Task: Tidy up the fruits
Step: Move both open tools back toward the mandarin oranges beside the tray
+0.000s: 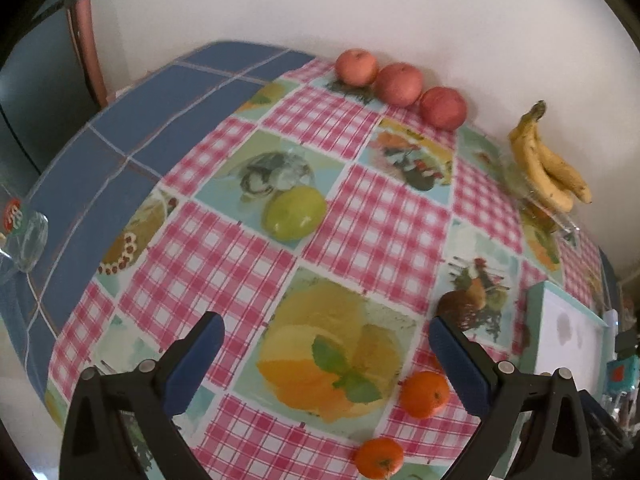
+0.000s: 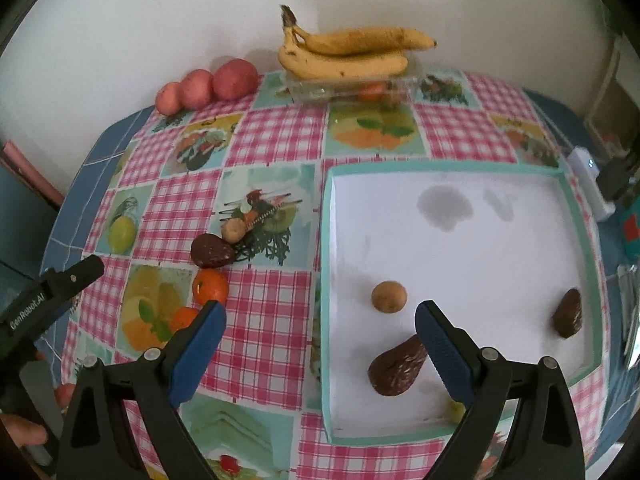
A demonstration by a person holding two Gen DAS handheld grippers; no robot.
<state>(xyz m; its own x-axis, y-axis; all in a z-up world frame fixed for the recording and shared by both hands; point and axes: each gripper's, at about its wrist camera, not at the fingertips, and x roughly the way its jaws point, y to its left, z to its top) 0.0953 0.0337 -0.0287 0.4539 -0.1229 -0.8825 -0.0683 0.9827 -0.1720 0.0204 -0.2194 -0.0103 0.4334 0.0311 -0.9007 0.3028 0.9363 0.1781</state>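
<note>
My left gripper (image 1: 324,344) hangs open over the fruit-print tablecloth, with nothing between its fingers. A green round fruit (image 1: 294,212) lies ahead of it. Two oranges (image 1: 425,394) and a dark avocado (image 1: 456,308) sit by its right finger. My right gripper (image 2: 320,316) is open above the left rim of the white tray (image 2: 440,167). In the tray lie a brown round fruit (image 2: 389,296) and two dark avocados (image 2: 398,368), one partly behind my right finger. Left of the tray are another avocado (image 2: 212,252), a small brown fruit (image 2: 233,230) and the oranges (image 2: 211,286).
Three red apples (image 1: 400,84) line the wall at the back. Bananas (image 2: 348,52) rest on a clear plastic box (image 2: 352,86) against the wall. A white device (image 2: 592,184) and clutter stand right of the tray. The left gripper's body (image 2: 52,292) and a hand (image 2: 20,432) show at lower left.
</note>
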